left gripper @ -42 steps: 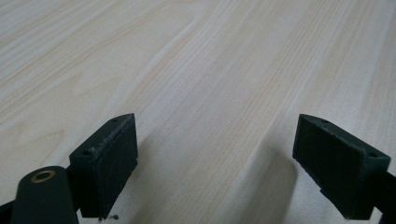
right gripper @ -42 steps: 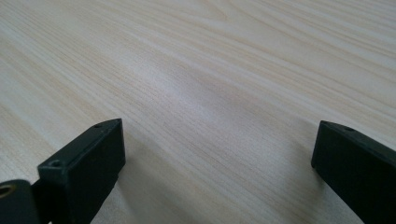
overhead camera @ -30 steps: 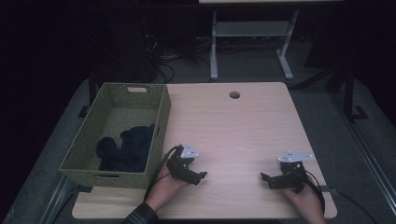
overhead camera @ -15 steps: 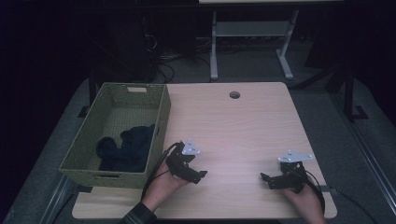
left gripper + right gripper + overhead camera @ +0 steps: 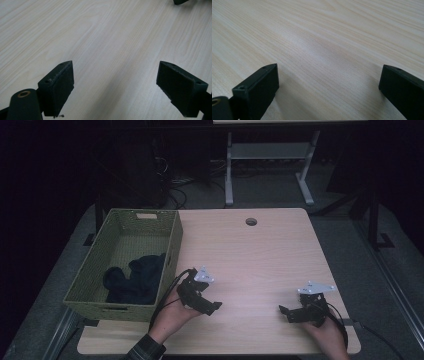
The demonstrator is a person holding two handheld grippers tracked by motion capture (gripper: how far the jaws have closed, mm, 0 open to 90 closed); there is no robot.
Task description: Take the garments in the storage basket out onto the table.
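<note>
Left tongs and right tongs gape (jaws wide apart).

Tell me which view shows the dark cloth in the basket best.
The high view: the dark cloth lies bunched in the near end of the green basket. Both gripper views look down at bare tabletop between open tongs, away from it.

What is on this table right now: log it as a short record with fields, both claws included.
surface: light wooden table with a round hole near its far edge
container: green woven rectangular basket at the table's left side
contents: dark blue crumpled cloth lying inside the basket
left claw: open, nothing between its jaws, over bare wood just right of the basket
right claw: open, nothing between its jaws, near the table's front right corner
contact: neither claw touches the cloth
</note>
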